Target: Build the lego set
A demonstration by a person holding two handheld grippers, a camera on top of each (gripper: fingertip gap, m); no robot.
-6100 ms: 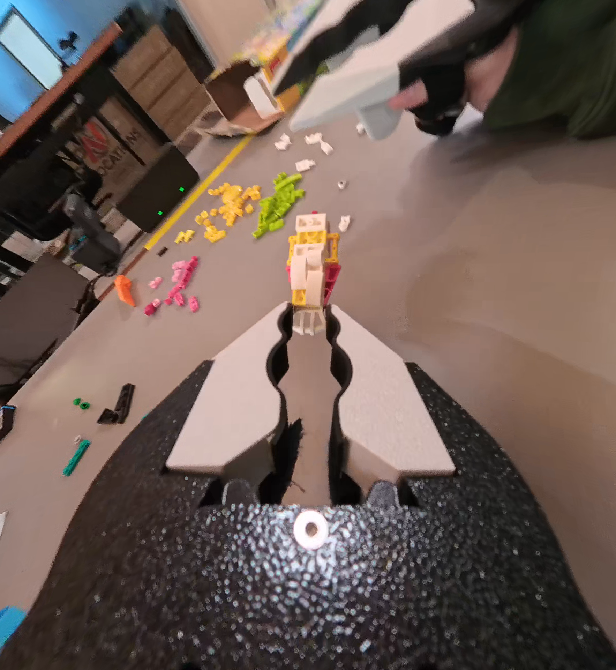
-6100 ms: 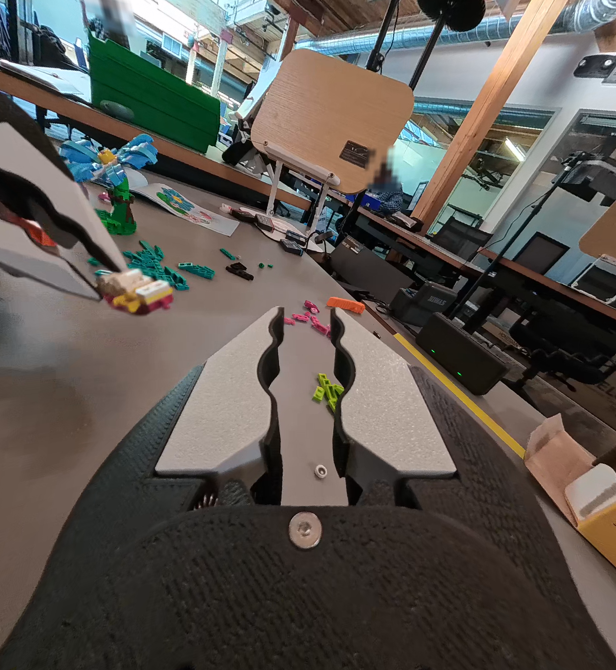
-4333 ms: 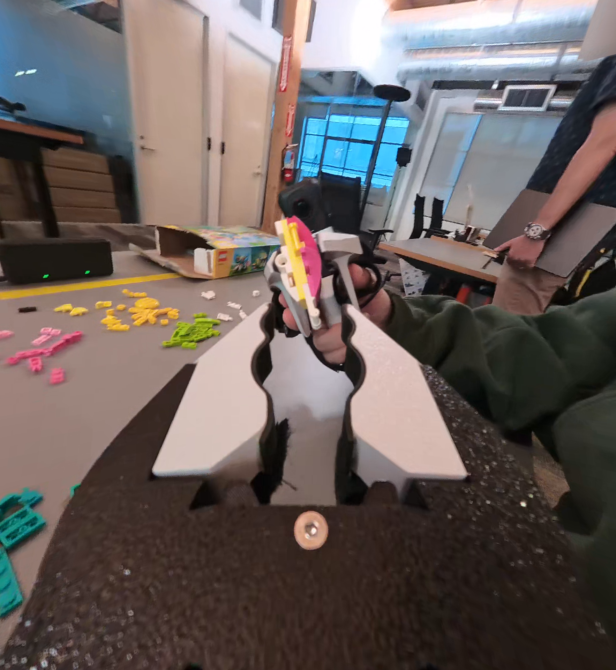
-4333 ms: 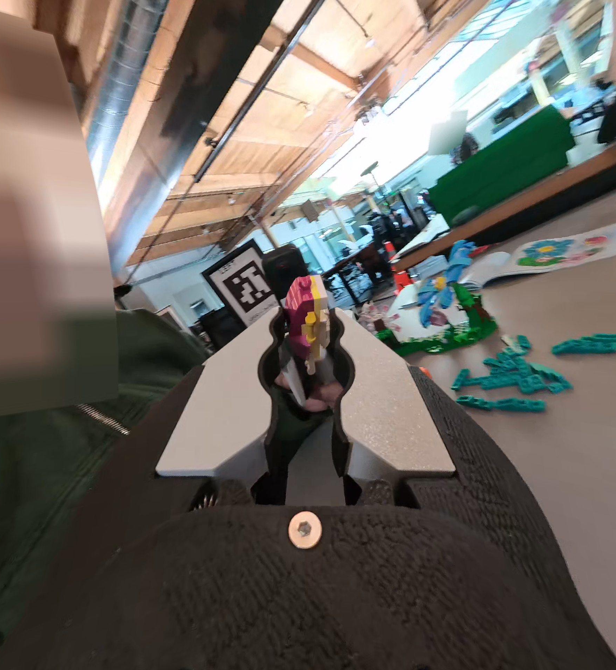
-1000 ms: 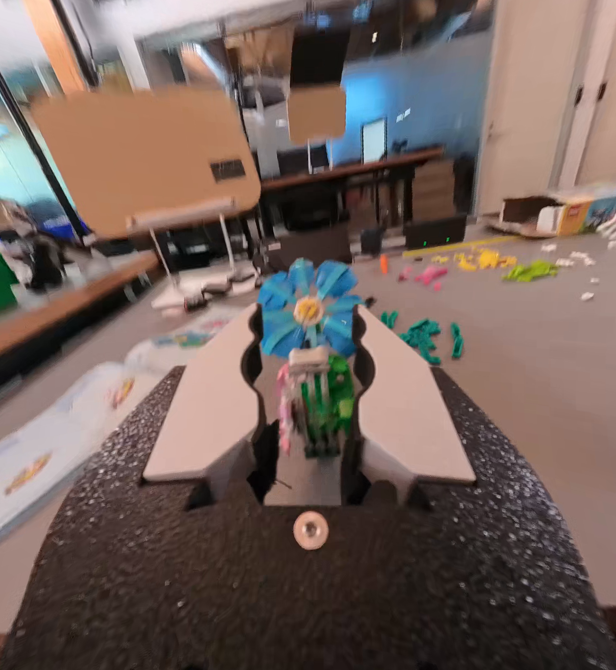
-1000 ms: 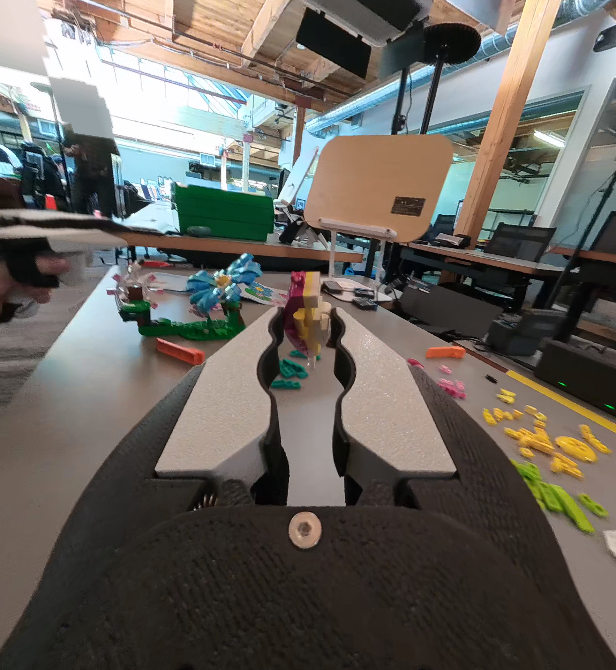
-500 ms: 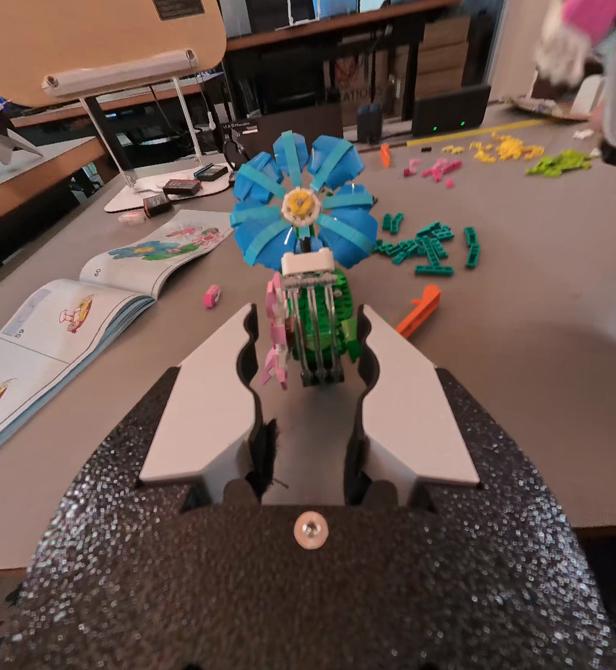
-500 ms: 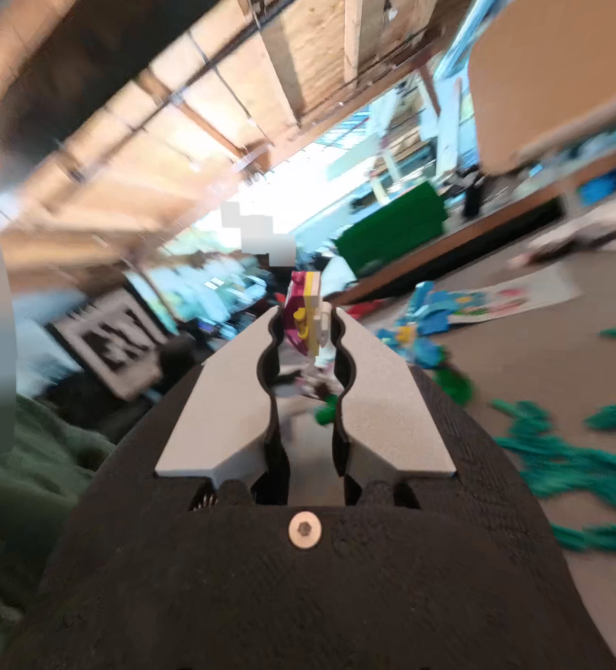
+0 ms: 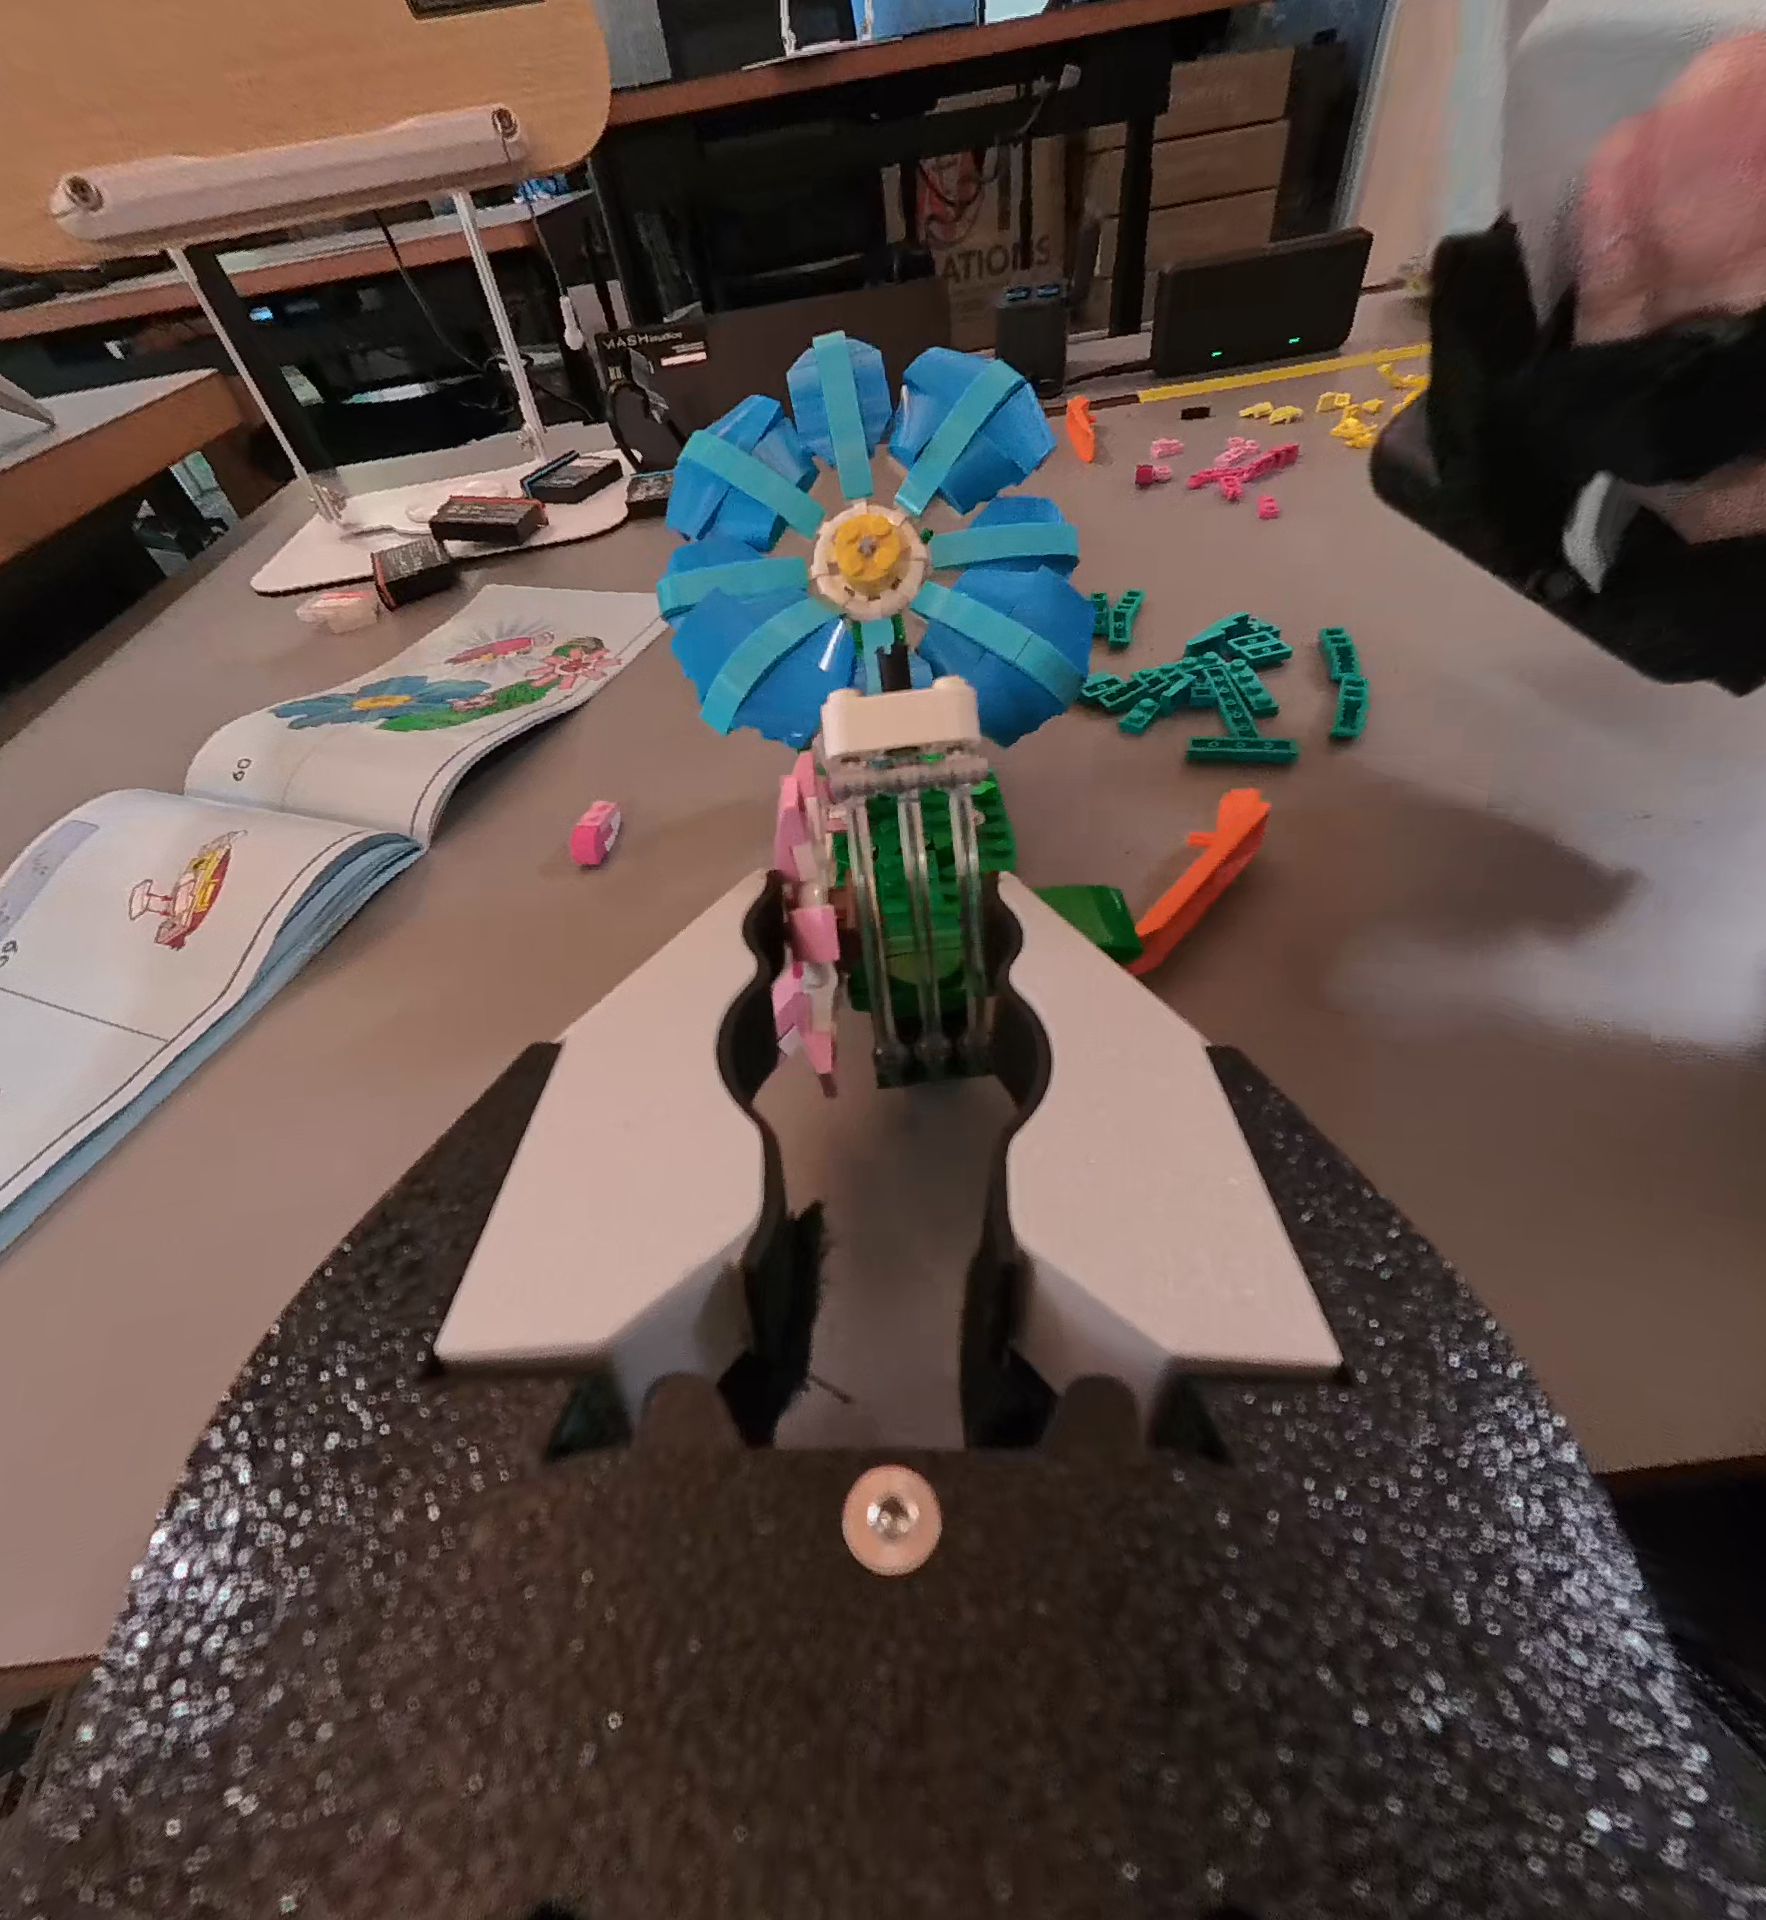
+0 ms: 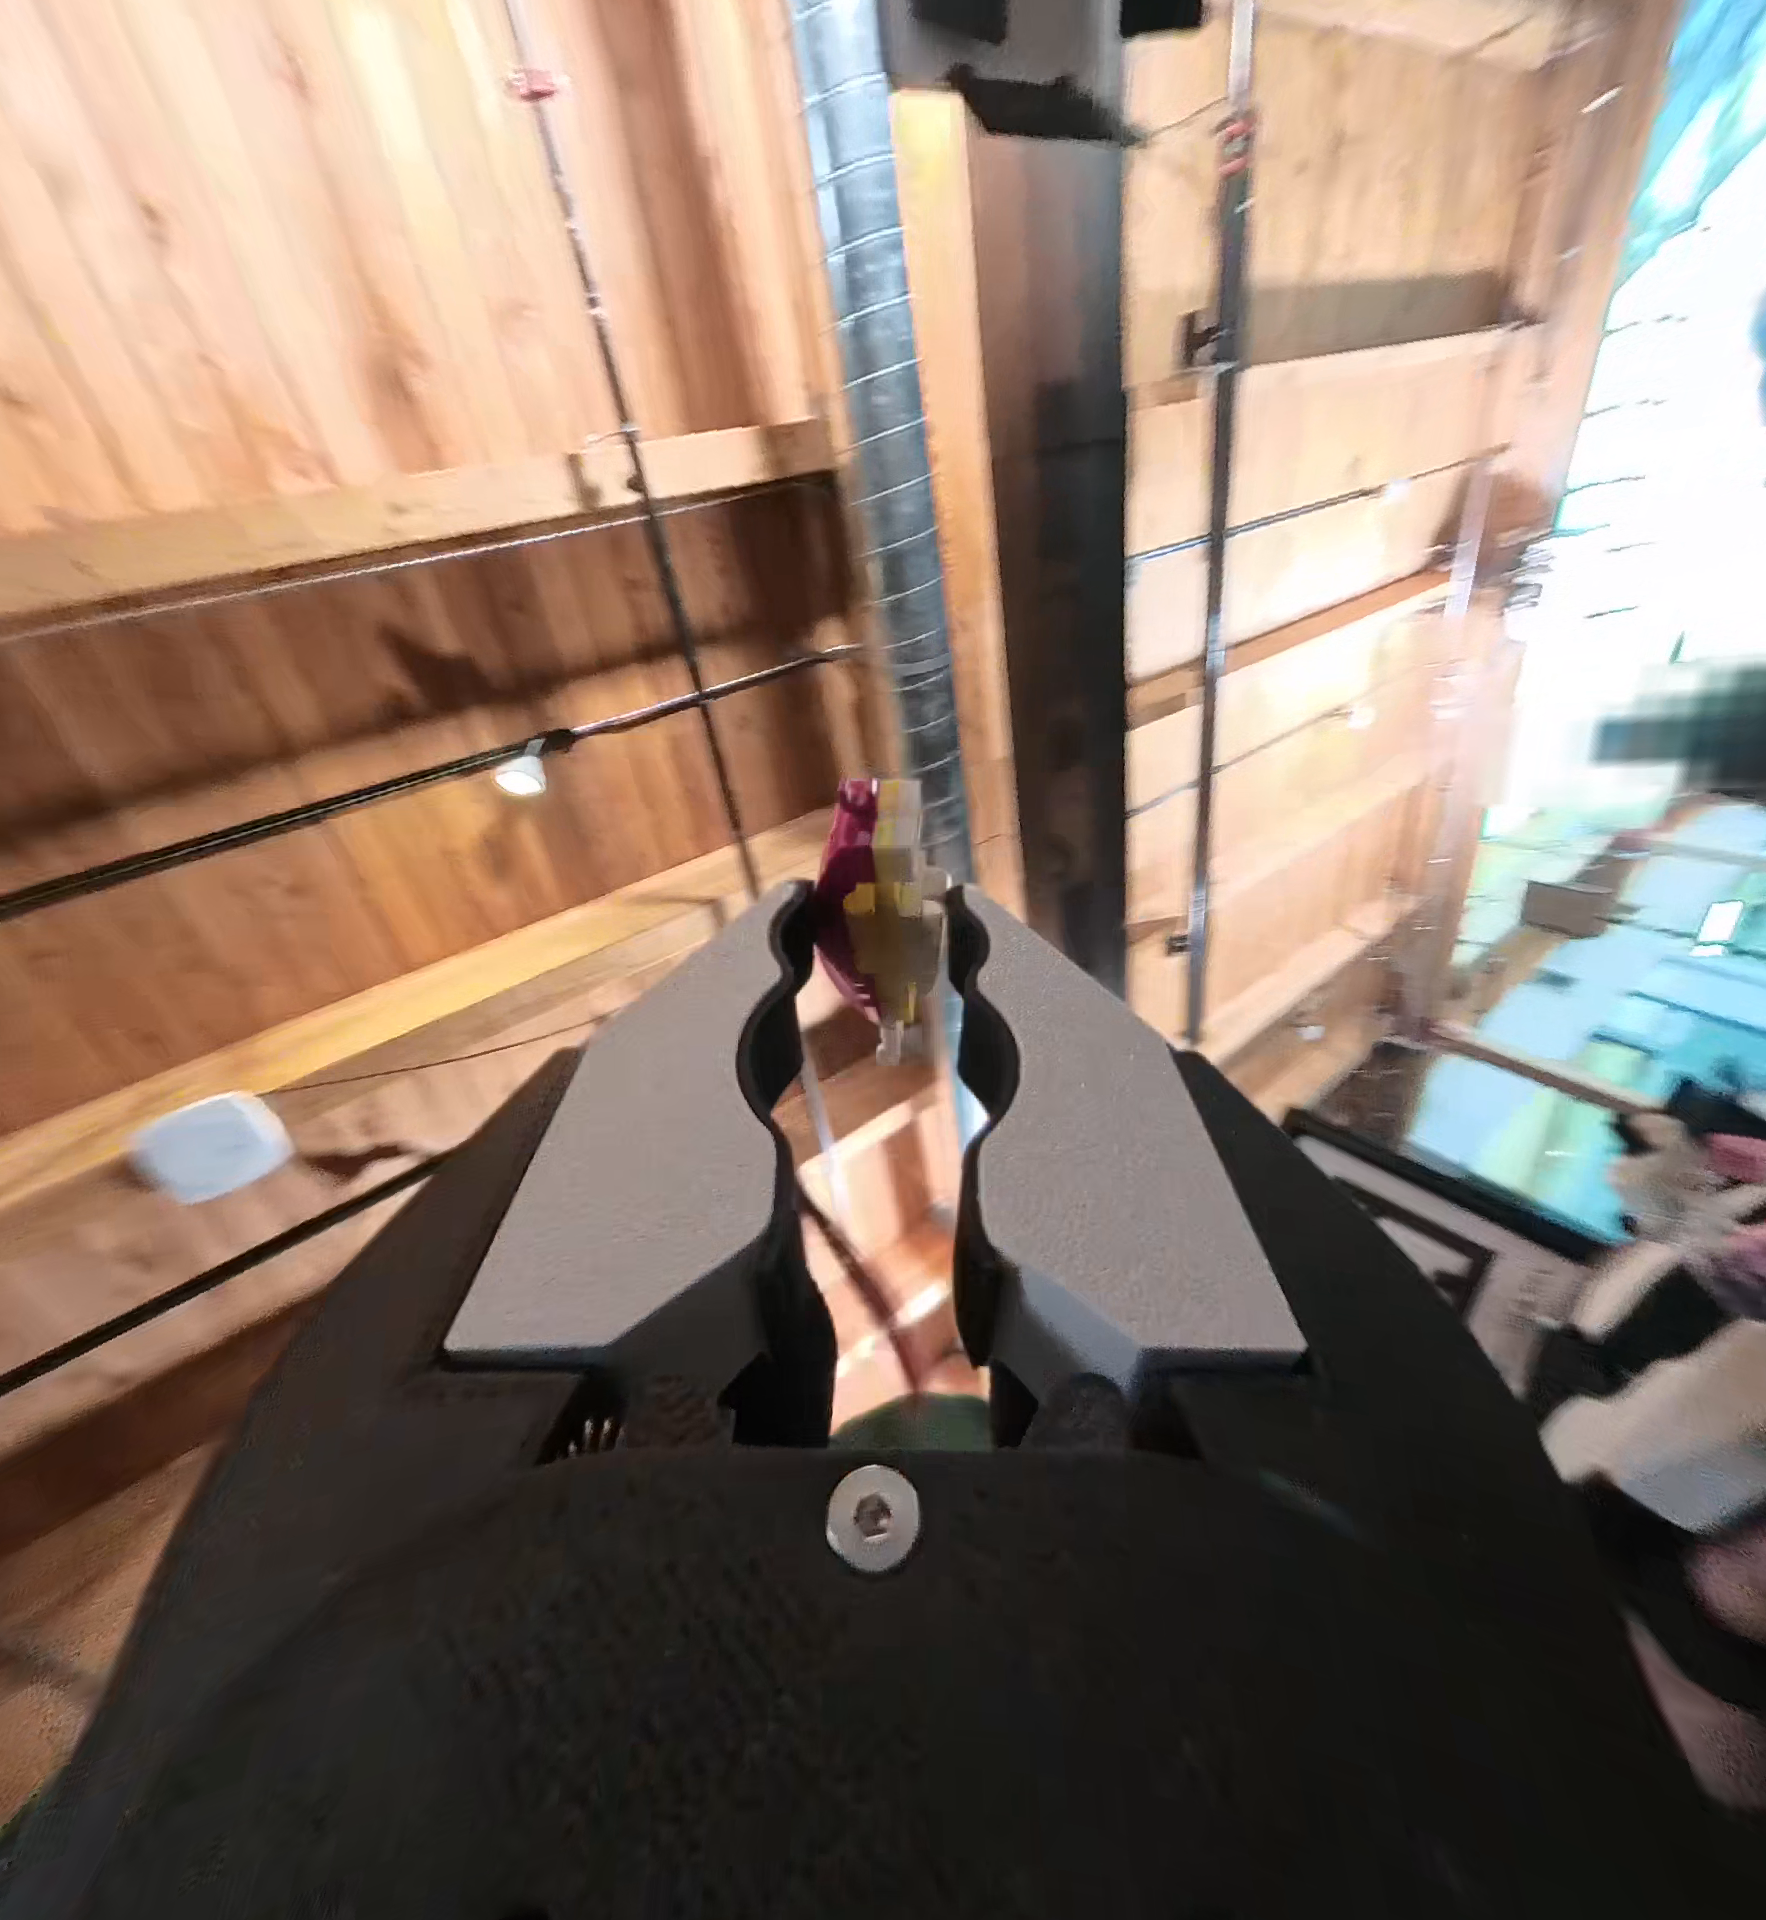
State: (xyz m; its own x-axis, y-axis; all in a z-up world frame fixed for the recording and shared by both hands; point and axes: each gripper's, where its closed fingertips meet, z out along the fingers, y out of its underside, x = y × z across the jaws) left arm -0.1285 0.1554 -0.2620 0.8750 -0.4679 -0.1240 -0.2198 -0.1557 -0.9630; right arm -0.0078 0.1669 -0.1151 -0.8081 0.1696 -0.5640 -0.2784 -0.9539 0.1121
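In the left wrist view, a lego model stands on the grey table [image 9: 1481, 1195]: a blue flower [image 9: 874, 551] above a green base [image 9: 920, 904], with a white piece [image 9: 900, 717] on top and a small pink flower [image 9: 806, 935] at its left. My left gripper [image 9: 884, 920] has its fingers pressed against both sides of the base. My right gripper [image 10: 879, 914] points up at the wooden ceiling, shut on a small magenta, yellow and white sub-build [image 10: 879, 904]. The hand holding it shows blurred at the upper right of the left wrist view [image 9: 1637, 416].
An open instruction booklet [image 9: 287, 831] lies to the left, with a loose pink brick [image 9: 593, 836] beside it. An orange separator [image 9: 1201, 883] lies just right of the base. Teal [image 9: 1211, 686], pink [image 9: 1222, 468] and yellow [image 9: 1367, 405] piece piles lie beyond. The table's near edge is close below. The gap from one gripper's tips to the other's is roughly 20 cm. My left gripper is the nearer one to the orange separator [image 9: 1201, 883]: about 7 cm, against 20 cm.
My left gripper has moved in around the model's base and its jaws have narrowed onto it. My right gripper has swung upward to face the ceiling, still holding the sub-build.
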